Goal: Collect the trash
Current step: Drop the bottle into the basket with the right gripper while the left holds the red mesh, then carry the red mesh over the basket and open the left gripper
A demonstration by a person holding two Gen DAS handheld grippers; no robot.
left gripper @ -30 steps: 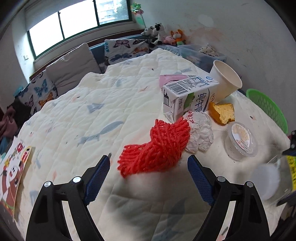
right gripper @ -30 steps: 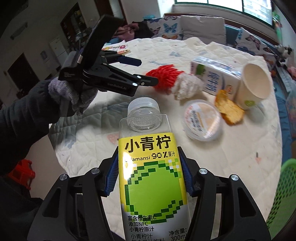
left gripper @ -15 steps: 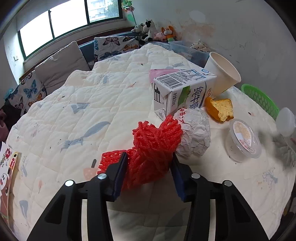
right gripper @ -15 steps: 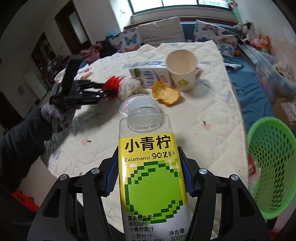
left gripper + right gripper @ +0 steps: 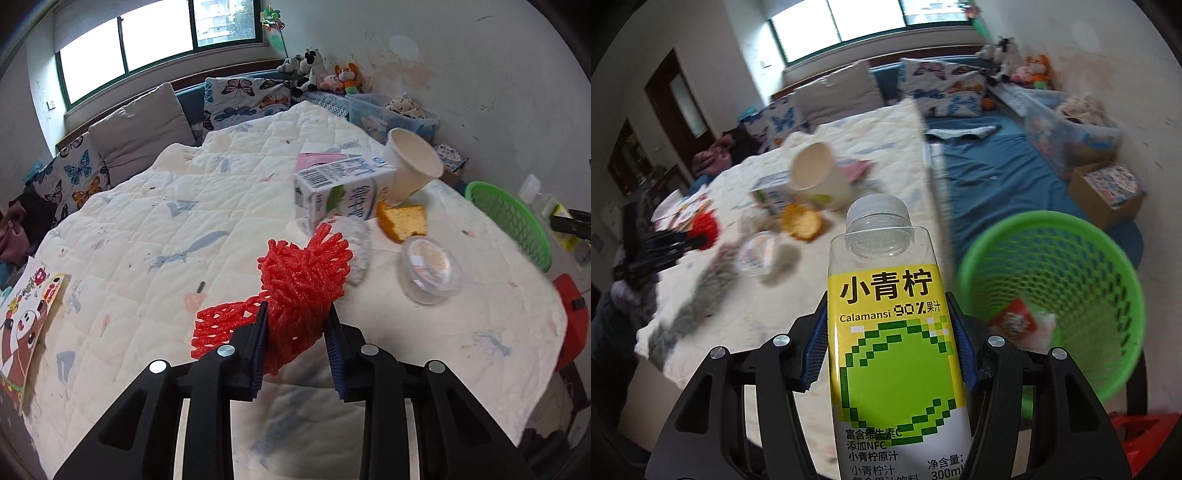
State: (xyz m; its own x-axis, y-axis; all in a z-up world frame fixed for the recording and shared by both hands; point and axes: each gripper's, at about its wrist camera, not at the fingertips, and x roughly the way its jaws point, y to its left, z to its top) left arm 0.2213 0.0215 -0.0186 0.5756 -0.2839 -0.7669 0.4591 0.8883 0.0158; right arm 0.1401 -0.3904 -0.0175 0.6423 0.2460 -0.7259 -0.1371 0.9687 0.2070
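Observation:
My left gripper (image 5: 296, 328) is shut on a red foam net (image 5: 299, 280), lifted a little off the quilted table (image 5: 155, 229). Behind the net lie a crumpled white paper ball (image 5: 358, 251), a milk carton (image 5: 340, 195), a paper cup (image 5: 412, 168), a piece of yellow cake (image 5: 404, 221) and a clear lidded tub (image 5: 430, 269). My right gripper (image 5: 892, 343) is shut on an empty juice bottle (image 5: 894, 332) with a yellow-green label. It hangs past the table's edge, just left of the green mesh basket (image 5: 1071, 266), which has wrappers in its bottom.
In the right wrist view a gloved hand (image 5: 635, 284) holds the left gripper (image 5: 665, 247) at the table's left. A blue mat (image 5: 997, 166), a cardboard box (image 5: 1108, 188) and a storage bin (image 5: 1067, 125) lie beyond the basket. Cushions (image 5: 140, 129) line the window bench.
The left jaws closed on the red net and raised it slightly. The right gripper swung with the bottle from over the table to beside the green basket.

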